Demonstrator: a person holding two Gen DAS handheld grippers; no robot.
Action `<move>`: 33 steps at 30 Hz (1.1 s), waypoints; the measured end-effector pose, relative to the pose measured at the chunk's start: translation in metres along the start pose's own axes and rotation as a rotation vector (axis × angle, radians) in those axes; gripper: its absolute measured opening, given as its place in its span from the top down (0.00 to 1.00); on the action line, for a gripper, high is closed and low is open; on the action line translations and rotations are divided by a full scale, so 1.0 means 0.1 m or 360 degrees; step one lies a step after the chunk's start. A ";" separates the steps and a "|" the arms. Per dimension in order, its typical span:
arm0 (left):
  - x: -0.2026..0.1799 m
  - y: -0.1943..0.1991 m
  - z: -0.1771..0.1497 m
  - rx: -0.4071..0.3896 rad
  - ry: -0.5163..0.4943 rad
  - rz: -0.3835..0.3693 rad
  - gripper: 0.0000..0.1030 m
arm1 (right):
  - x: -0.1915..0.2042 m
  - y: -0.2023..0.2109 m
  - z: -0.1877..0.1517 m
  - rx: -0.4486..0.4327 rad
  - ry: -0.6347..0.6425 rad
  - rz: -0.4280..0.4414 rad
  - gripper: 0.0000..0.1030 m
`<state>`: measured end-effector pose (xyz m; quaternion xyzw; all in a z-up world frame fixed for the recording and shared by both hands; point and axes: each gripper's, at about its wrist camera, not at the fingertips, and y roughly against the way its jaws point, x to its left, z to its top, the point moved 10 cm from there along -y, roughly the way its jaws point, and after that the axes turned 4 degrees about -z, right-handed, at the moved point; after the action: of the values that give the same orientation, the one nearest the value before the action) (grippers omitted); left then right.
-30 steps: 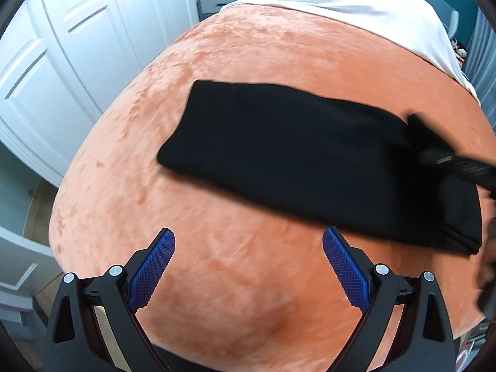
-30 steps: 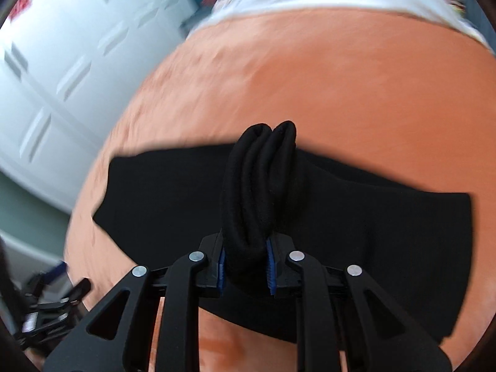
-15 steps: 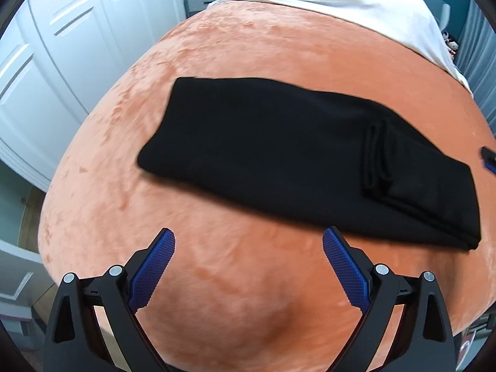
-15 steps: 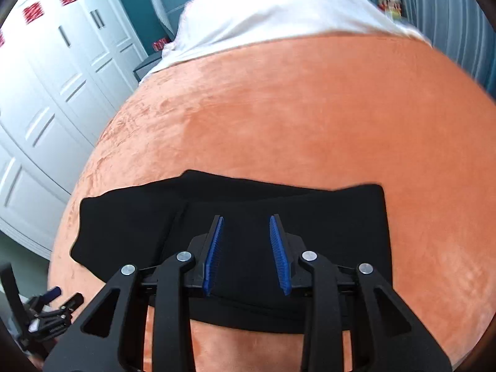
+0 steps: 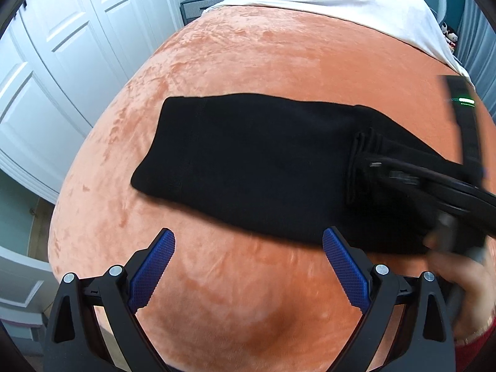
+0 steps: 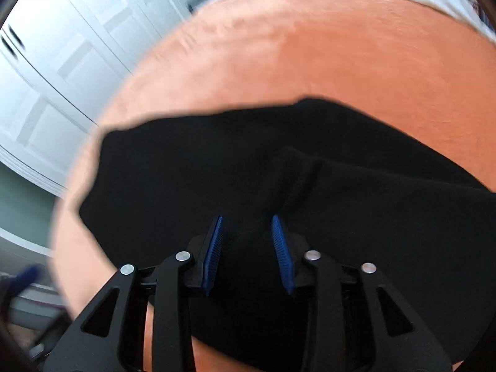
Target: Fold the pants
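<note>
The black soft knit pants (image 5: 254,158) are laid flat on the fuzzy orange blanket of the bed (image 5: 248,303), already folded into one long strip. In the left wrist view the strip's long way runs from the far left to the near right. The left end is a single flat layer. At the right end a short piece has been turned back on top, so a thicker edge (image 5: 356,167) is seen there. The left tool (image 5: 248,263) is held over bare blanket just on the near side of the strip. Its two blue pads (image 5: 152,266) are wide apart and nothing is between them. The pants lie just beyond it, on the far side. The right tool (image 6: 248,248) is right over the thick right end. Its blue pads are a little apart, and black cloth is seen under and behind them, but it does not look pinched. The right wrist view is blurred, so this is not sure. A bare hand (image 5: 458,279) is seen at the near right, on the handle of the right tool. The right tool is nearer to the turned-back end, and the left tool is nearer to the middle and the long near edge. The next fold would most likely go along the long way, so one end would be carried over toward the other.
</note>
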<state>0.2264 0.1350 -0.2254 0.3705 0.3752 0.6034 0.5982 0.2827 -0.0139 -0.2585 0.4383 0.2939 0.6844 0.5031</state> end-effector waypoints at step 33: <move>-0.94 -0.87 0.37 0.0175 0.0151 -0.0214 0.74 | -2.19 1.35 -0.71 -0.0310 -0.0390 -0.0435 0.42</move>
<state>0.2995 0.0413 -0.2866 0.3477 0.4596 0.5573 0.5977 0.1846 -0.2612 -0.2428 0.4235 0.2196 0.5767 0.6632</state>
